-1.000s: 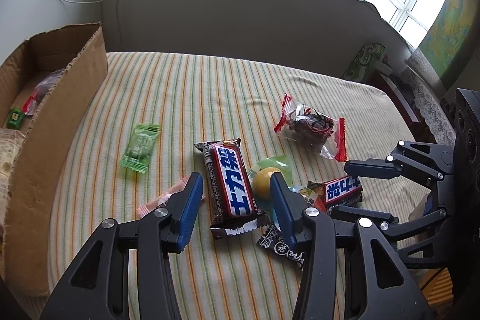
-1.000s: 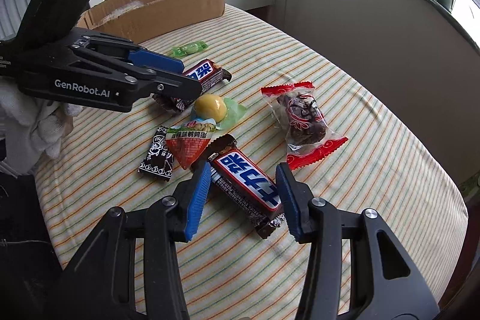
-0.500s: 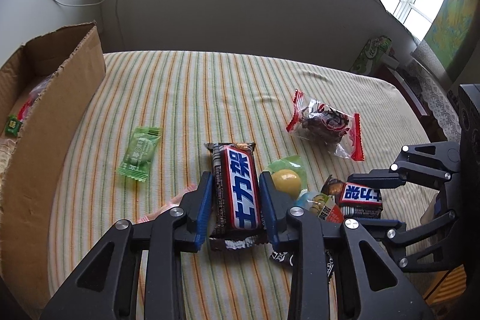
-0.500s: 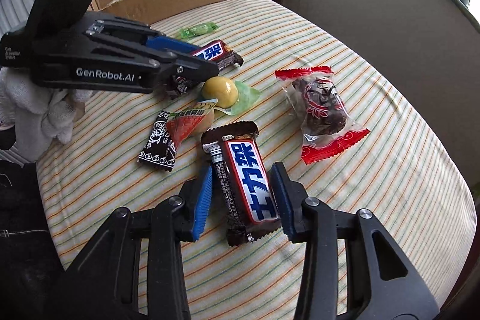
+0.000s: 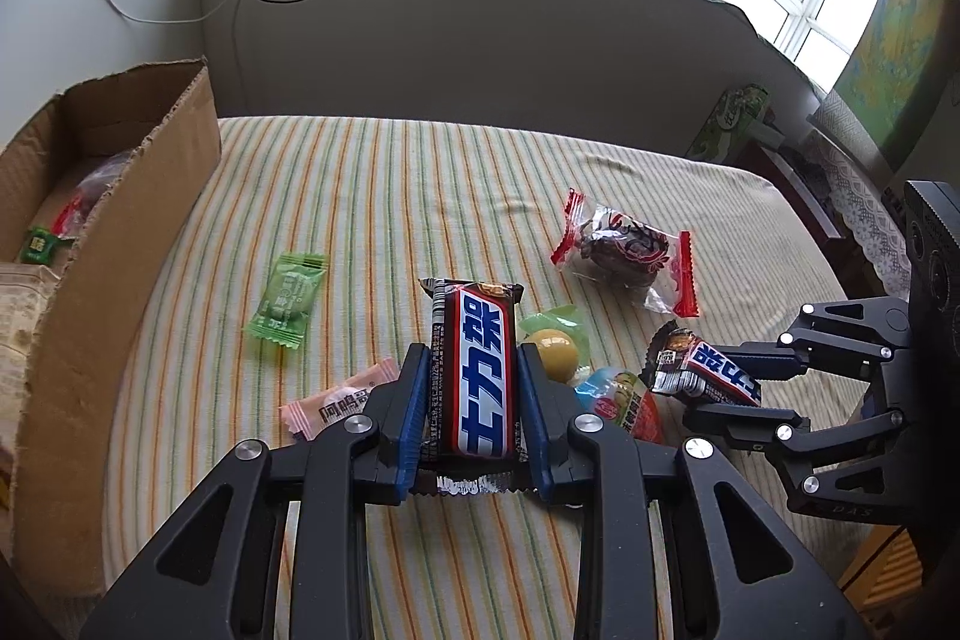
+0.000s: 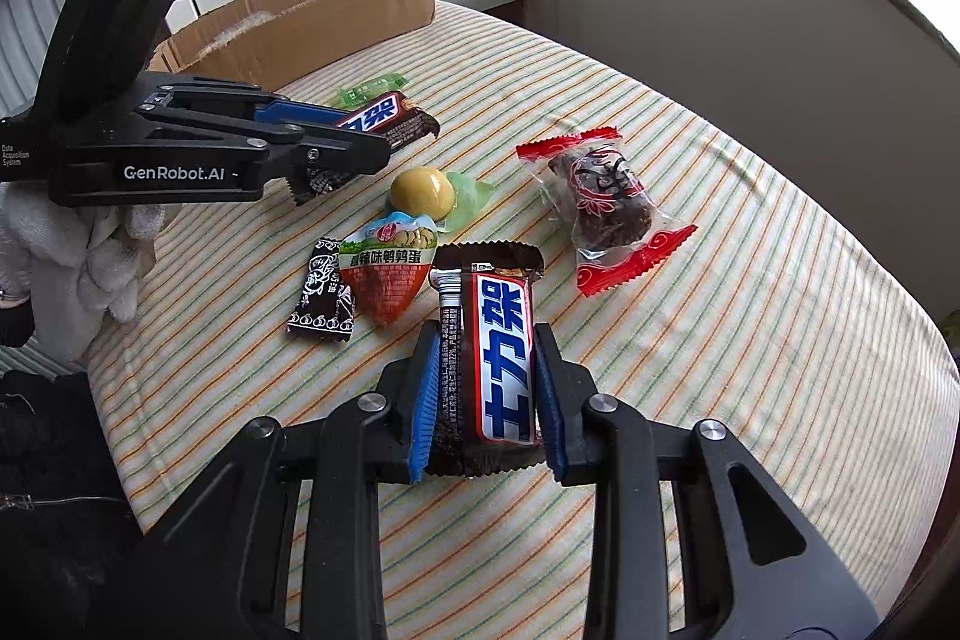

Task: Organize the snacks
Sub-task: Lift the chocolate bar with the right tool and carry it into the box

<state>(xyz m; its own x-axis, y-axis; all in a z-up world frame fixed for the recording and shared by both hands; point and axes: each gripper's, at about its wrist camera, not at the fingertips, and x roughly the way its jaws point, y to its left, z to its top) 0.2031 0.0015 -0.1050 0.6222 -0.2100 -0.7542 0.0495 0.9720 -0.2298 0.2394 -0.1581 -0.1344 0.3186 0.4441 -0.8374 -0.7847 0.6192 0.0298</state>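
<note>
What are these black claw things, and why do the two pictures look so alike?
They are hand-held grippers, one in each of a person's hands, each with its own camera looking along its fingers. One picture is the left gripper view, the other the right gripper view. Each is clamped on a chocolate bar: the left bar, and the right bar, whose jaws are closing. Loose on the striped tablecloth lie a green candy and a red-ended snack pack. A cardboard box stands at the table's edge.

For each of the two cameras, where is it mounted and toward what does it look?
Left wrist: on the left claw, looking down at its chocolate bar, cardboard box at left; right claw shows at right.
Right wrist: on the right claw, its jaws closing on a second bar; a white-gloved hand shows.
Shared: the red-ended snack bag.
</note>
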